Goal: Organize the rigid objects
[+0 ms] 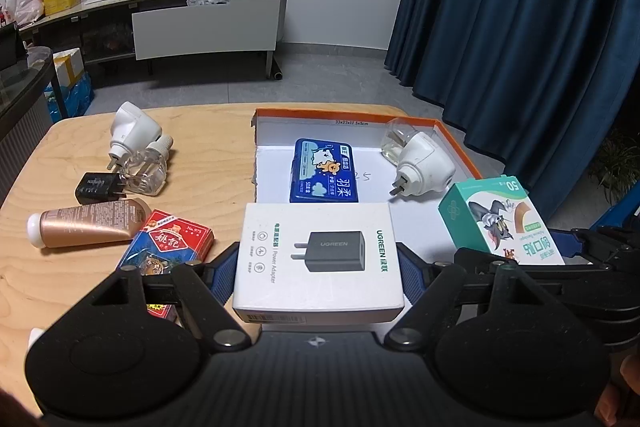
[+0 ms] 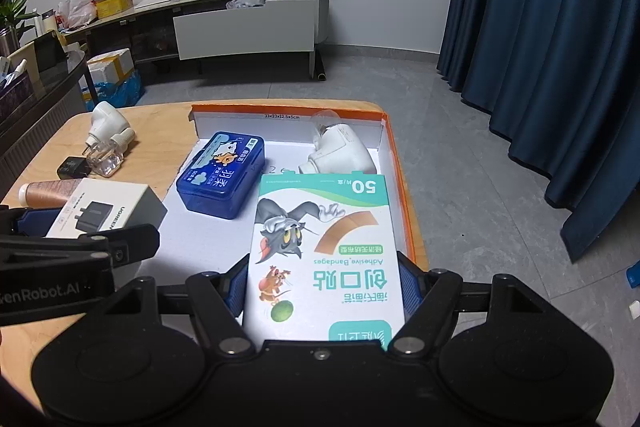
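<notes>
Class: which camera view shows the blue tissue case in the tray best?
The right wrist view: the blue tissue case shows lid and front wall, unobstructed. In the left wrist view, the white adapter box hides its near edge.

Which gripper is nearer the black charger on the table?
Left. The left gripper, holding the UGREEN box, is just right of the black charger; the right gripper is over the tray, farther right.

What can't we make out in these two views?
- Playing card pack: near end hidden behind the left tongs, left wrist view.
- Bandage box: bottom edge hidden by the right tongs, right wrist view.
- Black charger: too small for details, right wrist view.
</notes>
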